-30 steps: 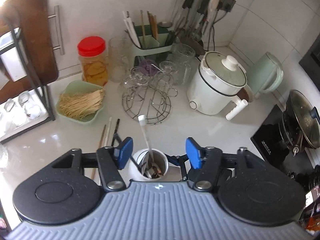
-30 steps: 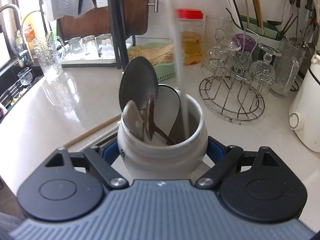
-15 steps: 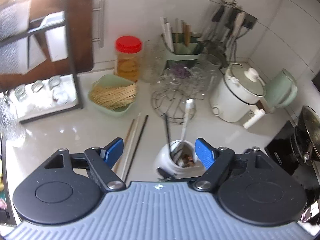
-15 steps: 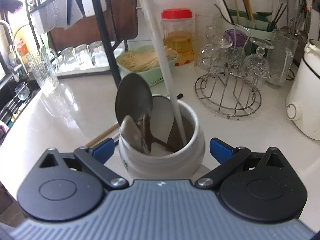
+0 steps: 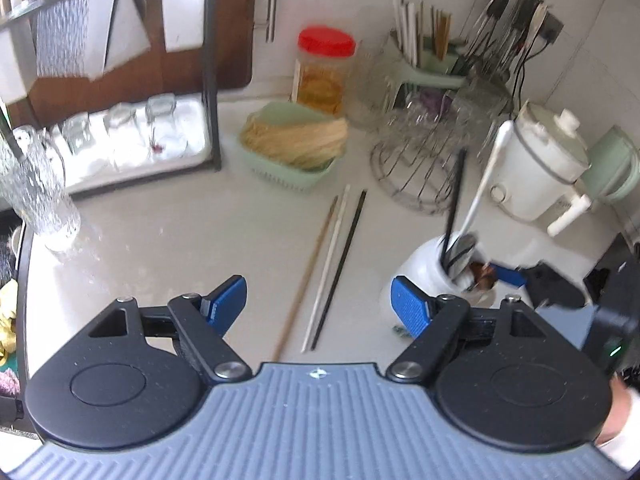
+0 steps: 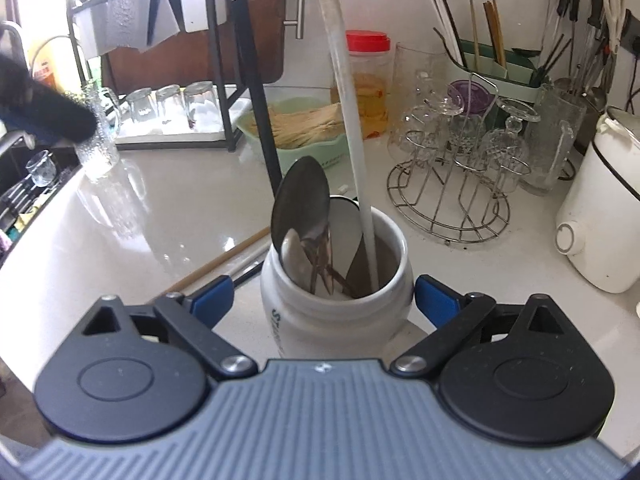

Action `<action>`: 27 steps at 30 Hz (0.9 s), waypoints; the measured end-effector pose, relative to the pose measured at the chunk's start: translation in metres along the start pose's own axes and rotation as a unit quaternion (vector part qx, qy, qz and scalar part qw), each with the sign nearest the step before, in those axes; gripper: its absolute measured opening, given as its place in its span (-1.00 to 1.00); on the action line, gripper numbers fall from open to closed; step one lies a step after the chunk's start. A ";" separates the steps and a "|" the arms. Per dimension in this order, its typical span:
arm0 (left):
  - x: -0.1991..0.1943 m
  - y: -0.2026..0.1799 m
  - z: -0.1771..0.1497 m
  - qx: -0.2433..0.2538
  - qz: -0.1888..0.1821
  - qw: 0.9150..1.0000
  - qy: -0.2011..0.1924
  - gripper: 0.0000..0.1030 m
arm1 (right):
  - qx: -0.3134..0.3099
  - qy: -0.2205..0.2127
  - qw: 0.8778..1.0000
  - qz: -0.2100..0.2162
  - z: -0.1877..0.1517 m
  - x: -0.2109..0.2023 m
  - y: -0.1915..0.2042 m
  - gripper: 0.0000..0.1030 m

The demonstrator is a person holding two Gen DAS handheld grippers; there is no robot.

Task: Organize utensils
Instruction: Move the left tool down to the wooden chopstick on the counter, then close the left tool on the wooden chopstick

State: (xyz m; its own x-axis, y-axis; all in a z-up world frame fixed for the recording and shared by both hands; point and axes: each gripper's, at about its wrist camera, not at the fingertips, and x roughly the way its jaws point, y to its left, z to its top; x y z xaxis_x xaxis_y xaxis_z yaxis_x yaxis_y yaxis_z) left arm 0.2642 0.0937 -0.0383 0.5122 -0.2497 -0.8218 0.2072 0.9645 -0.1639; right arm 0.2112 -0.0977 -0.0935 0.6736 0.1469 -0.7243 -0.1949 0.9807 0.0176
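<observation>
The left gripper [image 5: 318, 300] points steeply downward, its jaws spread wide with nothing between them. The right gripper [image 6: 323, 298] also angles downward; its jaws are closing, and neither blue pad [image 6: 434, 298] presses on anything.

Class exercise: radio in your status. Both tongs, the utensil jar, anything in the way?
Left tongs open, empty, above three loose chopsticks on the counter. Right tongs closing around the white ceramic utensil jar, pads not touching. Nothing in the way.
</observation>
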 end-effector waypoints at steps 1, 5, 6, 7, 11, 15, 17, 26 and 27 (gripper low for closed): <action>0.004 0.004 -0.003 0.001 0.002 1.000 0.003 0.61 | 0.004 0.001 1.000 -0.003 0.001 0.000 0.000 0.88; 0.026 0.024 -0.016 -0.011 -0.008 1.000 0.021 0.61 | 0.020 0.003 1.000 -0.018 0.003 -0.001 0.001 0.77; 0.032 0.029 -0.020 -0.014 -0.010 1.000 0.025 0.61 | 0.024 0.004 1.000 -0.020 0.002 -0.001 0.001 0.75; 0.038 0.033 -0.025 -0.015 -0.012 0.999 0.029 0.60 | 0.027 0.005 0.999 -0.022 0.003 -0.001 0.001 0.75; 0.066 0.047 -0.042 -0.022 -0.029 0.998 0.052 0.57 | 0.023 0.007 0.999 -0.036 0.003 -0.001 0.005 0.68; 0.090 0.054 -0.059 -0.023 -0.045 0.996 0.073 0.27 | 0.024 0.010 0.999 -0.037 0.004 -0.001 0.006 0.67; 0.099 0.055 -0.065 -0.010 -0.044 0.996 0.078 0.08 | 0.025 0.012 0.999 -0.038 0.005 -0.001 0.006 0.67; 0.126 0.052 -0.072 0.046 -0.045 0.994 0.087 -0.42 | 0.029 0.014 0.998 -0.048 0.006 0.000 0.008 0.67; 0.126 0.051 -0.072 0.053 -0.042 0.994 0.081 -0.43 | 0.029 0.014 0.998 -0.049 0.006 0.001 0.009 0.67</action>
State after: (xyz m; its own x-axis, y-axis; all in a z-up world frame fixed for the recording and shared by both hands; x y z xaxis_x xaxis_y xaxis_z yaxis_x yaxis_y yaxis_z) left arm 0.2796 0.1172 -0.1898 0.3493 -0.3037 -0.8864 0.3357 0.9238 -0.1842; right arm 0.2140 -0.0883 -0.0898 0.6668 0.0473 -0.7437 -0.0868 0.9961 -0.0145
